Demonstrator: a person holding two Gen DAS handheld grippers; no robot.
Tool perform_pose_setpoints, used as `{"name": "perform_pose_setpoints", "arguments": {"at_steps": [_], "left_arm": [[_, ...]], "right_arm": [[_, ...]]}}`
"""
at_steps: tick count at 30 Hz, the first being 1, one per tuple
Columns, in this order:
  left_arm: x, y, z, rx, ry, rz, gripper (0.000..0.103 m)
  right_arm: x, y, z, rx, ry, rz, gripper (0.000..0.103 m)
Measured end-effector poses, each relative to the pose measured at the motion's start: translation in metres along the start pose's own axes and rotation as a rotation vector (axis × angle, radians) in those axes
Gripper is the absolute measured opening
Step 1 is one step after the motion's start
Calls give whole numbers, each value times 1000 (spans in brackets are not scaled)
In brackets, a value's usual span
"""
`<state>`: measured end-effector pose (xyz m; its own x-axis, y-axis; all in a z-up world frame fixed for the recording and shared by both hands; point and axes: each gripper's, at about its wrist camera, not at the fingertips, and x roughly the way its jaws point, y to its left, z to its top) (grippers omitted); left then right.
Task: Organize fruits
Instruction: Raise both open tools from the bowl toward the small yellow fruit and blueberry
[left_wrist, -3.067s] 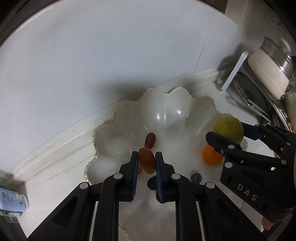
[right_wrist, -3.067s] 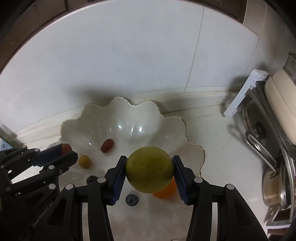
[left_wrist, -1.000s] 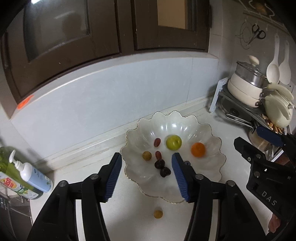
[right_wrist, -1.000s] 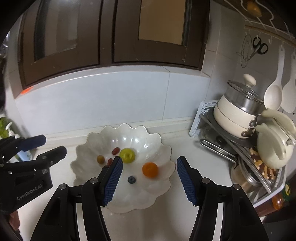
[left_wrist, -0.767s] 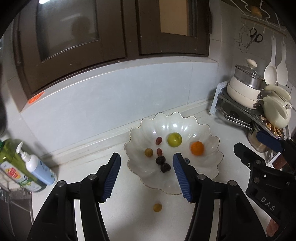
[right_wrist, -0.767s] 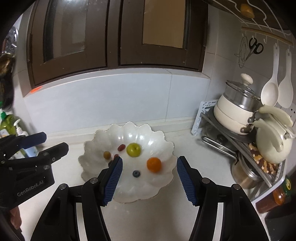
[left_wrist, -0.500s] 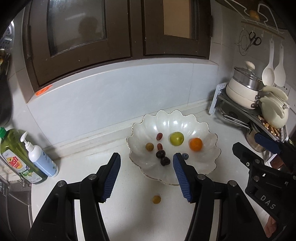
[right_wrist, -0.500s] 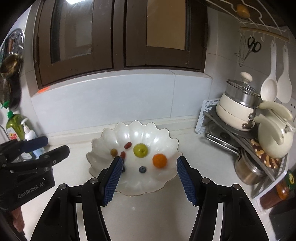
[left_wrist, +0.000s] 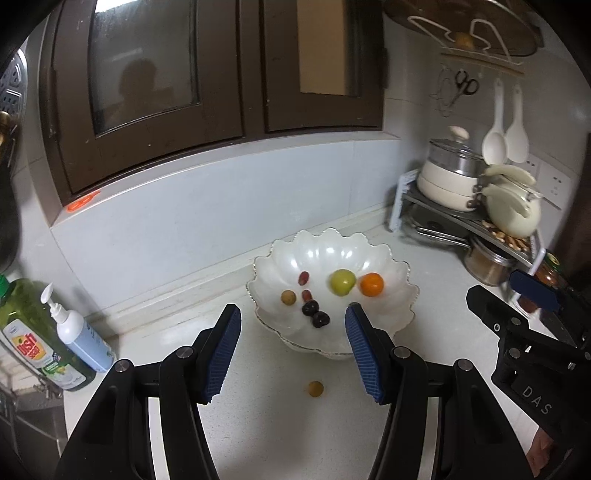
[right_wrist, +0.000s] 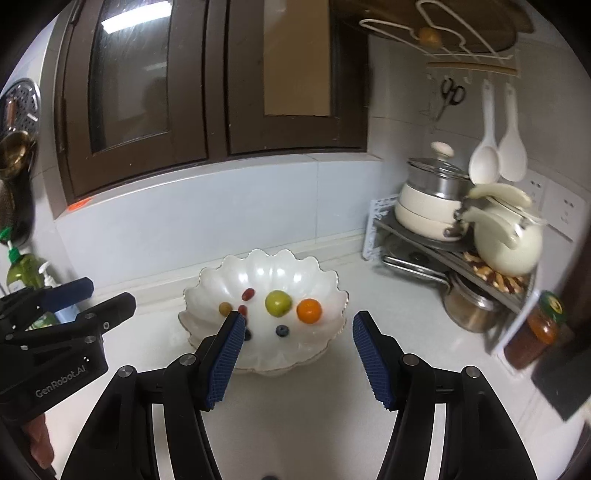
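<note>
White countertop (left_wrist: 258, 424) fills the lower half of both views, with a pale tiled wall behind it and dark brown cabinets (right_wrist: 207, 92) across the top of the frame.

Dead centre sits a scalloped white bowl (left_wrist: 400, 314) holding most of the fruit: a green one (left_wrist: 342, 281) in the middle, an orange one (left_wrist: 371, 284) touching distance to its right, two small red ones (left_wrist: 303, 278) to the left, a little tan one (left_wrist: 288, 297) beside those, and two dark ones (left_wrist: 316, 313) lower down. The right wrist view also shows a blueberry (right_wrist: 282, 331) near the bowl's front. One small tan fruit (left_wrist: 316, 388) lies alone on the counter, below the bowl in the left wrist view, between the blue pads.

Left gripper (left_wrist: 291, 350) is at the bottom centre of its own view, jaws spread apart with nothing in them. Right gripper (right_wrist: 297, 360) same deal: jaws apart, empty, framing the bowl's front edge. Neither one touches the bowl.

Off to the left edge there's a green dish soap bottle (left_wrist: 33, 332) and a white pump bottle (left_wrist: 79, 339). Right side has a metal rack (right_wrist: 480, 273) with a cream pot (right_wrist: 432, 206), a cream kettle (right_wrist: 506, 236), and two white spoons (right_wrist: 498, 147) hanging on the wall above.
</note>
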<state>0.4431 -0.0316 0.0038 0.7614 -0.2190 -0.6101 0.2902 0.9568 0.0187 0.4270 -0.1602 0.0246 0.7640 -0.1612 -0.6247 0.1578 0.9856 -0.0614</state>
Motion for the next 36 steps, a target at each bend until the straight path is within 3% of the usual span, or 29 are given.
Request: {"name": "perform_pose_setpoints", "arguments": {"at_steps": [12,36], "left_arm": [[-16,20,-23,72,-31,-95,58],[5,29,-73,201,26,-250,58]], "right_arm": [[-30,26,-33,99,-1,-106,62],[-45,55,-129,416,68,-317,62]]}}
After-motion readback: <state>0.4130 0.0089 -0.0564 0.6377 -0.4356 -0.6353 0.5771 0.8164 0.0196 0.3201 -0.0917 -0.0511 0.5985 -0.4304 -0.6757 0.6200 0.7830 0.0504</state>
